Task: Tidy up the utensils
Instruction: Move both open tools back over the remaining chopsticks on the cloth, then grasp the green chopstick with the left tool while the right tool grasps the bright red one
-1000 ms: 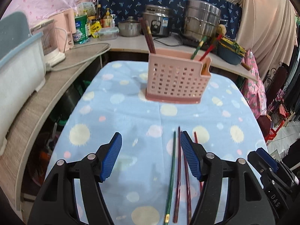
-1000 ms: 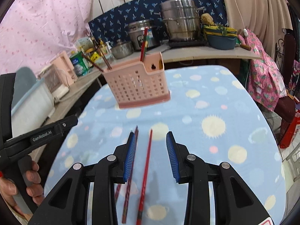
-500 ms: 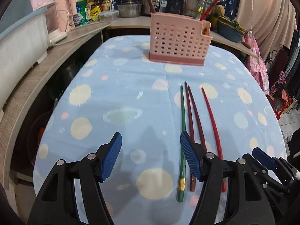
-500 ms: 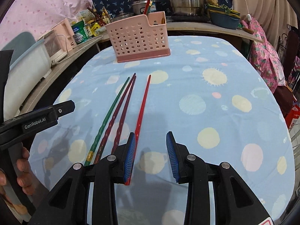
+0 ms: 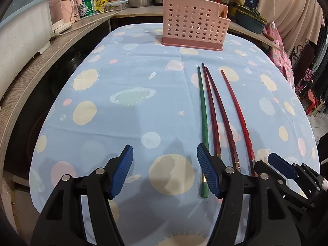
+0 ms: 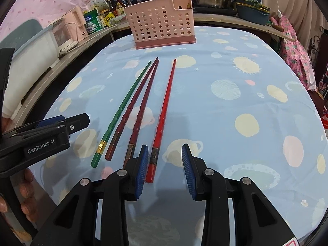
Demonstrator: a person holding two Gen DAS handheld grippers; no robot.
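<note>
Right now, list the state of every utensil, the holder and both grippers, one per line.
Green chopstick: lying flat on the cloth, loose.
Two dark maroon chopsticks: flat, tips nearly touching, loose.
Bright red chopstick: flat, apart from the others, thick end between the right gripper's fingers, not pinched.
Pink perforated plastic holder: upright, chopsticks already standing inside.
Left gripper: open, holding nothing.
Right gripper: open, holding nothing.

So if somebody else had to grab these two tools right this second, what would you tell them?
Left gripper: jaws open, empty, just left of the green chopstick.
Right gripper: jaws open, empty; the bright red chopstick has its thick end between them, not clamped.
Two dark red chopsticks lie between those, all four on the blue tablecloth.
Done: some chopsticks already stand in the pink holder.
Left: pick up the four and put them in the holder.
</note>
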